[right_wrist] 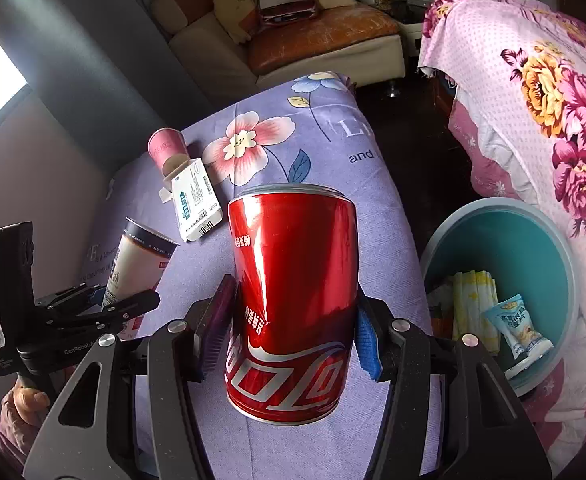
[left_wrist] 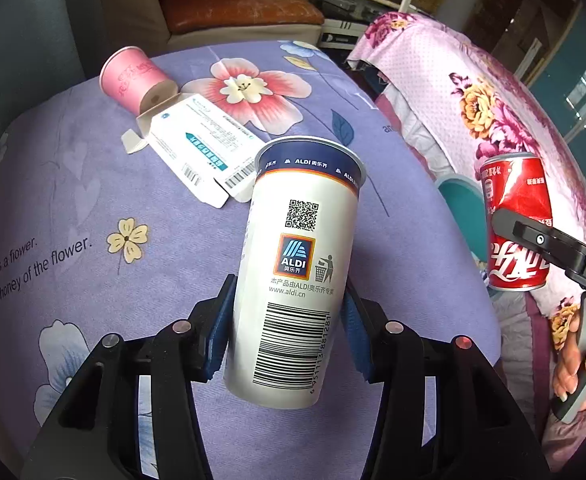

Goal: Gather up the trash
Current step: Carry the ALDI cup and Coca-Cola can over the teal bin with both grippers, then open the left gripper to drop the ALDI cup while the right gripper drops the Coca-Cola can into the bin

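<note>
My left hand-held gripper [left_wrist: 289,332] clamps the white ALDI can [left_wrist: 293,276]; my right hand-held gripper [right_wrist: 289,332] clamps the red cola can [right_wrist: 293,300]; both are lifted off the purple-clothed tabletop [left_wrist: 93,208]; next I carry them toward the teal bin [right_wrist: 565,240] at three o'clock and release.

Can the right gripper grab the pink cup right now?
Probably not yet. The right gripper already has its jaws shut on the red can, so they're full. The pink cup lies on the purple cloth, beside the flattened box.
</note>
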{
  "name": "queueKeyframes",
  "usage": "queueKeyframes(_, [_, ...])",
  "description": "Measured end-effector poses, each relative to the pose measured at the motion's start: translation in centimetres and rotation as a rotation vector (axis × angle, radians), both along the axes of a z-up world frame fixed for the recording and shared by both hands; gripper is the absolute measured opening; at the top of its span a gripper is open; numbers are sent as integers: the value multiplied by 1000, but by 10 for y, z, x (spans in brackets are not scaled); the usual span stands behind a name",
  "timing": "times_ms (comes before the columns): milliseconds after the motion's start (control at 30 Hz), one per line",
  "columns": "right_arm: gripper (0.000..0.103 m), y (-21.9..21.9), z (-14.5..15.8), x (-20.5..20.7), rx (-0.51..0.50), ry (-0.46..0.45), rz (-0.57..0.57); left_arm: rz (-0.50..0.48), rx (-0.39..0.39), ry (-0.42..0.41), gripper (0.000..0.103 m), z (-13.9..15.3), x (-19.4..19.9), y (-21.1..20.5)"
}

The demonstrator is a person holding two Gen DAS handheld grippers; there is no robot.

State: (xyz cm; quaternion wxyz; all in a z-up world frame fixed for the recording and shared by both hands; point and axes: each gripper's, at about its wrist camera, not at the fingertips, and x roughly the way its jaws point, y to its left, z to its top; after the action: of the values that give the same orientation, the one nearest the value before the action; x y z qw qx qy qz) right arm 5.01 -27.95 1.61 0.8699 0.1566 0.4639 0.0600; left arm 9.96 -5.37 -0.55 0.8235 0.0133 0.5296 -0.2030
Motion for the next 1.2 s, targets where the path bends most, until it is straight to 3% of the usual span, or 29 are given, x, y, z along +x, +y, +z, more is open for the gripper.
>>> queueKeyframes(367, [52, -74, 1, -46, 56, -54, -156, -135, 10, 11, 51, 1, -19, -87])
queueKeyframes(633, [52, -136, 6, -80, 44, -105, -288, -251, 39, -2, 51, 3, -34, -159])
queueKeyframes(900, [52, -182, -6, -97, 43, -83, -370, -345, 81, 14, 51, -11, -41, -220])
queueKeyframes(1200, [52, -197, -23, -92, 47, -49, -389, -391, 117, 31, 51, -25, -37, -259])
